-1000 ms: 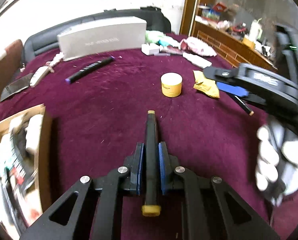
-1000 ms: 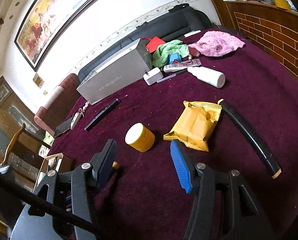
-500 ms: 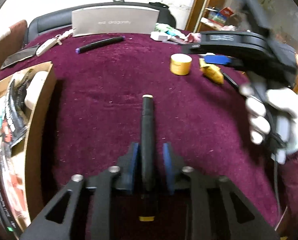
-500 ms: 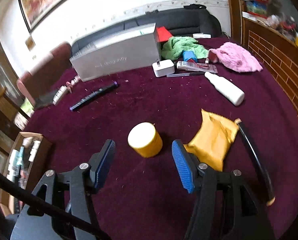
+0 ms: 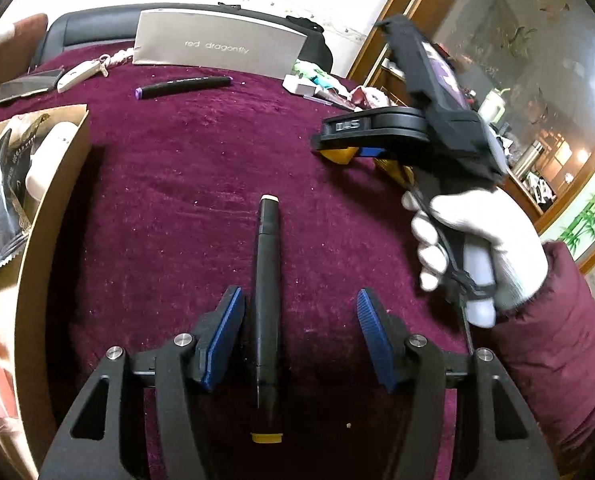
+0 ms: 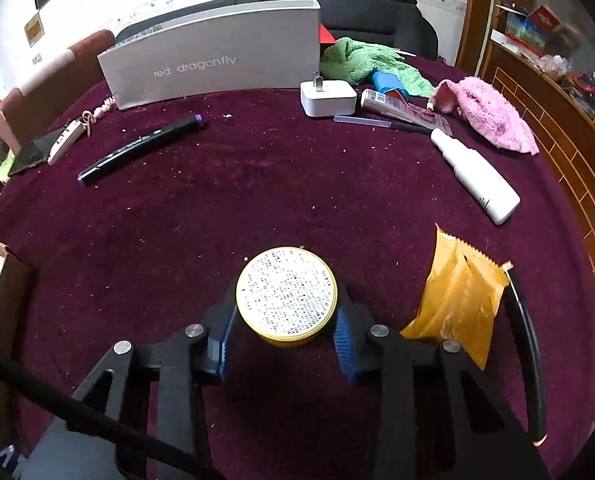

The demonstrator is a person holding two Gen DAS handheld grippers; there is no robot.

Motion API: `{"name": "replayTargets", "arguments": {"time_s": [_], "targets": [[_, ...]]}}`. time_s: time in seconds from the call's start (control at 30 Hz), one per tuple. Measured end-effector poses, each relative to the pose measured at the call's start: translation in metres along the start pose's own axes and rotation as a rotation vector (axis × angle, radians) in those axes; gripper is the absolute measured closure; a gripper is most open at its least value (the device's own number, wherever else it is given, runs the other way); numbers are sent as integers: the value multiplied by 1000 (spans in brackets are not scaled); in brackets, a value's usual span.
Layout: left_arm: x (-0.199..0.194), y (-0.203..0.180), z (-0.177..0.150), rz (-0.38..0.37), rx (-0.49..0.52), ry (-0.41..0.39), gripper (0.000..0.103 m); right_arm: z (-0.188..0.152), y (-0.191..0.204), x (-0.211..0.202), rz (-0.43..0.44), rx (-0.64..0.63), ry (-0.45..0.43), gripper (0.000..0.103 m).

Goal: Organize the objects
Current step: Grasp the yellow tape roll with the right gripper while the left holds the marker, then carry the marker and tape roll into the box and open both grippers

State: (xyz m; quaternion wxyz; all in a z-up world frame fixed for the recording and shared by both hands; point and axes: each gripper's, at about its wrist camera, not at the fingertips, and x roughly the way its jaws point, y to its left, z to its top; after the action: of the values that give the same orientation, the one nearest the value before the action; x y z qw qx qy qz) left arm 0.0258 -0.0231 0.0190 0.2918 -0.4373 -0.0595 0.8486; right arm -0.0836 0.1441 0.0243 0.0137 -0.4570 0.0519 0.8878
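Two handheld grippers are working over a desk (image 6: 281,184) covered in maroon cloth. The left gripper (image 5: 297,336) is holding its jaws wide apart, gripping nothing; a black marker with yellow caps (image 5: 267,312) is lying on the cloth between them, just beside the left blue pad and well apart from the right one. Its near cap is sitting below the jaws, close to the frame's bottom edge.

The right gripper (image 6: 285,320) is pressing its jaws against both sides of a round yellow jar (image 6: 285,294) with a printed white lid. Whether the jar is lifted or resting on the cloth is hard to tell.

Only the left wrist view is showing the white-gloved right hand (image 5: 481,248) on the gripper handle, which is hiding most of the jar there. A cardboard box (image 5: 53,184) left of the jaws is being cut off by the frame.

Only the right wrist view is showing the yellow packet (image 6: 457,300) right of the jaws, a black curved rod (image 6: 529,352) beyond it, and, far ahead, a white bottle (image 6: 477,178), a pink cloth (image 6: 485,116), a green cloth (image 6: 361,64) and a white charger (image 6: 327,98). Both views are showing the grey box (image 6: 217,64) and a purple-capped marker (image 6: 141,148) ahead left.
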Motion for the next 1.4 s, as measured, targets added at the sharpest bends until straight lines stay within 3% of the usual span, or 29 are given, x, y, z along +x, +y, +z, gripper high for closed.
{"name": "replayTargets", "arguments": {"time_s": [0.23, 0.3, 0.37, 0.47, 0.53, 0.6, 0.63, 0.67, 0.7, 0.83, 1.17, 1.33, 1.4], "targets": [[1, -5, -2, 34, 35, 10, 50, -37, -19, -59, 200, 154, -56, 66], [5, -15, -4, 95, 90, 25, 49, -53, -23, -69, 236, 179, -76, 66], [14, -32, -6, 168, 178, 55, 38, -67, -25, -77, 249, 192, -92, 66], [27, -53, -9, 276, 290, 88, 32, -84, -32, -76, 293, 239, -77, 66], [27, -52, -8, 270, 275, 93, 32, -90, -36, -76, 315, 261, -66, 66], [25, -51, -9, 268, 270, 90, 37, -94, -38, -78, 336, 268, -61, 66], [22, -51, -9, 270, 261, 85, 53, -95, -38, -81, 344, 263, -63, 66], [18, -49, -9, 273, 246, 78, 80, -96, -37, -84, 350, 257, -68, 66], [13, -43, -7, 258, 202, 76, 90, -97, -37, -86, 354, 255, -72, 66], [1, -24, -12, 201, 80, 41, 92, -101, -34, -98, 372, 249, -91, 65], [-49, -19, -13, 128, 32, -69, 91, -112, -18, -115, 395, 212, -79, 65], [-102, 1, -16, 110, -8, -165, 91, -112, 7, -130, 428, 166, -77, 65], [-126, 19, -20, 138, -37, -207, 91, -111, 23, -136, 446, 135, -74, 65]]}}
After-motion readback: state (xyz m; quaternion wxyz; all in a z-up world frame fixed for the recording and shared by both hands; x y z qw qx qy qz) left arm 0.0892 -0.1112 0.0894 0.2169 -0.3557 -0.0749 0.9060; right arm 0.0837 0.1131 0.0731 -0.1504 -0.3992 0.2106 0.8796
